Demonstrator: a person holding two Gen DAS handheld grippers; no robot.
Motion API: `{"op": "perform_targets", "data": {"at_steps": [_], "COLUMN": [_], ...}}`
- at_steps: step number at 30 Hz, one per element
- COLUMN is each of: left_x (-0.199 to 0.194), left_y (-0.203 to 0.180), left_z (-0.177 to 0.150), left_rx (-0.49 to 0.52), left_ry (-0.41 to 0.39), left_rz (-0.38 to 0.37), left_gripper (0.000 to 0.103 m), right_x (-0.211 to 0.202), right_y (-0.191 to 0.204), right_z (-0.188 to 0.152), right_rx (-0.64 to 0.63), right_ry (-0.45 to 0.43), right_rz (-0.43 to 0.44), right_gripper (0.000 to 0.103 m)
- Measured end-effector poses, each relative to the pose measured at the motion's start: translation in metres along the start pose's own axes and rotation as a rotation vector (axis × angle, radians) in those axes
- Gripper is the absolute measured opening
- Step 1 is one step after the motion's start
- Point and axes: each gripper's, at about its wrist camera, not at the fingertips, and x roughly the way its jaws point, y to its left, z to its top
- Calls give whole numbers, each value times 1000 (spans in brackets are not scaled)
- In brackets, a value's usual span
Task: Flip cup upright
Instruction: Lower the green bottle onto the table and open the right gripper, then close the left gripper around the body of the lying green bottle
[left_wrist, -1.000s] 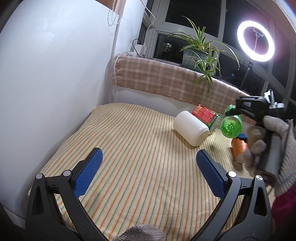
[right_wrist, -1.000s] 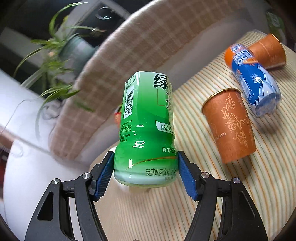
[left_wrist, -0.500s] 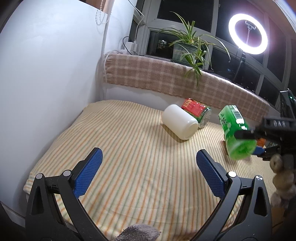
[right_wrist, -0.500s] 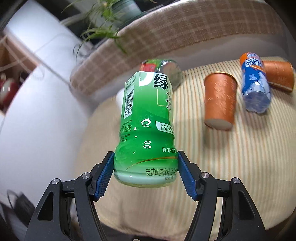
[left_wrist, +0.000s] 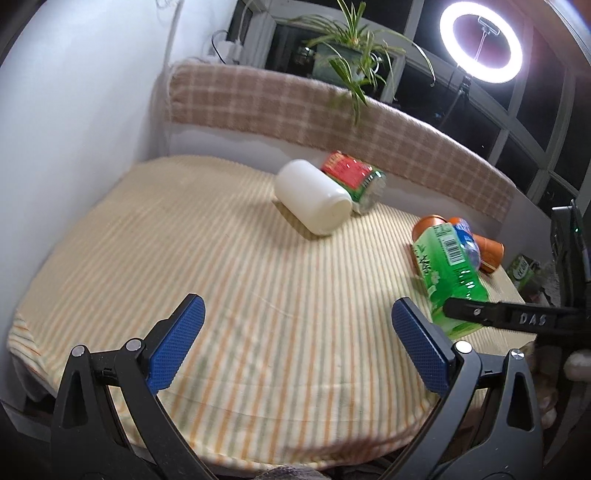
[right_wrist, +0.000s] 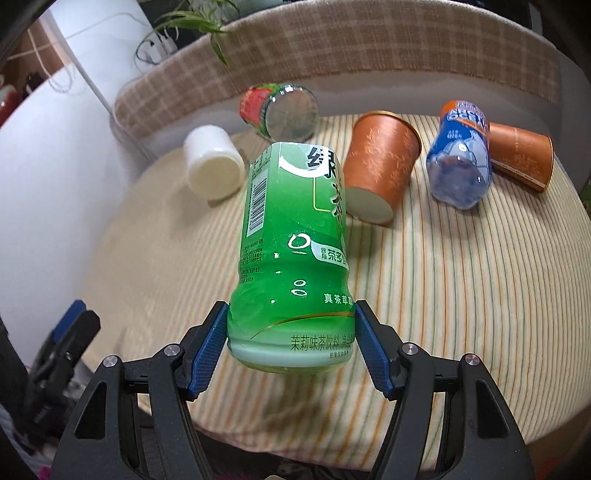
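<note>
My right gripper (right_wrist: 291, 343) is shut on a green tea bottle (right_wrist: 291, 258), held tilted over the striped table; the bottle also shows in the left wrist view (left_wrist: 448, 273). An orange paper cup (right_wrist: 380, 170) lies on its side behind the bottle, base towards me. A second orange cup (right_wrist: 521, 155) lies on its side at the far right. My left gripper (left_wrist: 295, 347) is open and empty above the table's near edge.
A white jar (left_wrist: 314, 195) and a red-labelled bottle (left_wrist: 354, 177) lie at the back. A blue-labelled bottle (right_wrist: 461, 158) lies between the two cups. A plaid cushion (left_wrist: 295, 103) lines the back edge. A white wall (left_wrist: 74, 110) stands at the left.
My right gripper has carried the green bottle towards the near right of the table and lower. The left gripper view has pulled back a little; its jaws stay open.
</note>
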Motion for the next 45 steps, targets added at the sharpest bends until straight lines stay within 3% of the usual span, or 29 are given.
{"op": "perform_targets", "data": {"at_steps": [11,20,32,45], "left_x": [12,21,41,82], "left_y": [-16,-25,-41,-59], "left_z": [-4,-6,-4,19], "left_rx": [-5,-26,-114,-253], "left_ry": [60,108,208,380], "left_rz": [-39,-67,-186,-403], "left_gripper": [103,100,96,87], "right_x": [9,-19,-53,-80], "right_y": [-3,2,-15,-88], "right_z": [-9,-21,-36,-66], "right_rx": [-54,-120,-127,129], "right_ry": [13,-103,-199,-258], "right_rz": [-53,-97,-131,-139], "right_gripper": [68,68,68,68]}}
